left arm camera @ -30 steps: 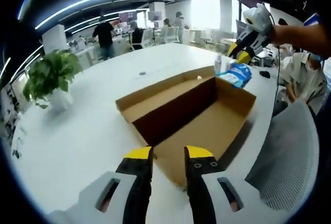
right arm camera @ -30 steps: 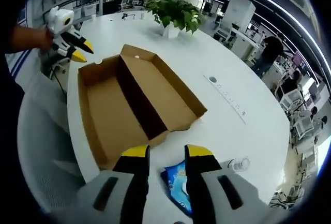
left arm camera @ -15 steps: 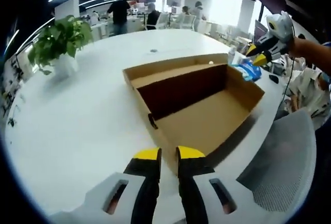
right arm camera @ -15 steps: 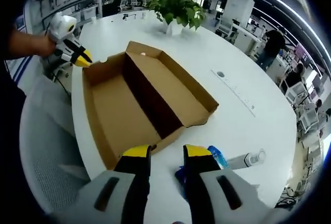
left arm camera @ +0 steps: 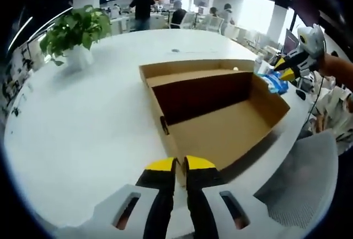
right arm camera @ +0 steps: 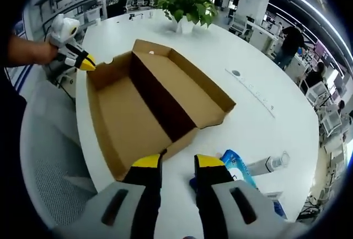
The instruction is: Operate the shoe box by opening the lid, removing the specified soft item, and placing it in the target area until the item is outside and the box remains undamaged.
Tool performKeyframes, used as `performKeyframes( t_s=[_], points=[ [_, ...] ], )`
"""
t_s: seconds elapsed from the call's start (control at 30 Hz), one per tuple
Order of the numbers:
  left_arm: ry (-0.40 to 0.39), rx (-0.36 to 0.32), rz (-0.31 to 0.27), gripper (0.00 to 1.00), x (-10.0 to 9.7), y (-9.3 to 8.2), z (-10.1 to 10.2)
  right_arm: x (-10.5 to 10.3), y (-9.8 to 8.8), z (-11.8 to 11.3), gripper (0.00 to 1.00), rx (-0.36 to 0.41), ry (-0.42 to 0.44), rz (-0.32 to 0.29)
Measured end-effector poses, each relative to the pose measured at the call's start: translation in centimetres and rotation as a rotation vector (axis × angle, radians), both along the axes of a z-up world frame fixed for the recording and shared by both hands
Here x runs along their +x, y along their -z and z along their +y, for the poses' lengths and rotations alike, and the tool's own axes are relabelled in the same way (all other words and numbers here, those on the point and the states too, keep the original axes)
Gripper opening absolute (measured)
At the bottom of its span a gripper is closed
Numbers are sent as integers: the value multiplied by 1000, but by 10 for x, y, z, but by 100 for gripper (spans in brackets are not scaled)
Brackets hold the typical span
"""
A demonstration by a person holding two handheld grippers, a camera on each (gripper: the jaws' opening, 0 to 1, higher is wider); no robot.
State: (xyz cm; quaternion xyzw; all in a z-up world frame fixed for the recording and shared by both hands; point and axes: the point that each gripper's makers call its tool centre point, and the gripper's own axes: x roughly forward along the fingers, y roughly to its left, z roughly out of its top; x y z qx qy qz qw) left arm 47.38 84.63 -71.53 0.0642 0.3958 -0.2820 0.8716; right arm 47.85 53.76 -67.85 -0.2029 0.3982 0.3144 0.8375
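Shoe box [left arm camera: 220,112] lies open on a white table [left arm camera: 83,123], centre of the left gripper view; lid folded flat beside the tray, a dark inner wall between the two halves. Both halves look bare inside. In the right gripper view the box [right arm camera: 149,106] sits centre-left, one long side running close along the table edge at left.

Left gripper [left arm camera: 180,165], bottom centre of its view: yellow-tipped jaws nearly closed with a thin gap, set at the box's near corner edge; whether they pinch the cardboard I cannot tell. The same gripper [right arm camera: 83,60] appears upper left in the right gripper view, at the box's far corner.

Right gripper [right arm camera: 178,162], bottom centre of its view: jaws a moderate gap apart, nothing between them, hanging over bare table just beside the box's near end. It also appears [left arm camera: 288,69] at right in the left gripper view, held by a hand.

Soft blue packet [right arm camera: 238,165] lies on the table lower right in the right gripper view, outside the box, near the right jaw; a clear bottle [right arm camera: 269,163] lies beside it. Blue packet [left arm camera: 274,83] again at the box's far end.

Potted plant [left arm camera: 76,29] upper left, well apart from the box. Grey mesh chair [left arm camera: 303,189] against the table edge, lower right. Wide open tabletop left of the box. Office with desks and people behind.
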Motion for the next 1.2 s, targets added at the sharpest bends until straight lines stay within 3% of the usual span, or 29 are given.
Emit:
performKeyframes(
  t_s=[0.17, 0.3, 0.37, 0.43, 0.57, 0.67, 0.73, 0.83, 0.93, 1.2],
  points=[
    [-16, -2, -10, 3, 1, 0, 1, 21, -5, -3, 20, 32, 51, -20],
    [-29, -13, -16, 3, 1, 0, 1, 61, -11, -20, 18, 112, 238, -34],
    [-30, -8, -23, 3, 0, 0, 1, 83, -16, -31, 17, 225, 396, -11],
    [-29, -2, -29, 3, 0, 0, 1, 103, -17, -36, 16, 290, 461, -1],
    [-31, 1, -34, 3, 0, 0, 1, 122, -5, -37, 15, 215, 438, 31],
    [-43, -1, -35, 3, 1, 0, 2, 137, 8, -27, 15, 223, 457, 105],
    [-49, 15, -45, 3, 1, 0, 0, 146, 16, -28, 16, 183, 467, 124],
    [-61, 41, -59, 3, 0, 0, -1, 158, 23, -21, 16, 187, 480, 143],
    [-75, 54, -67, 3, 0, 1, 0, 160, 33, -22, 15, 118, 477, 164],
    [-112, 62, -70, 2, 3, 1, 1, 169, 55, -24, 12, 85, 488, 229]
  ],
)
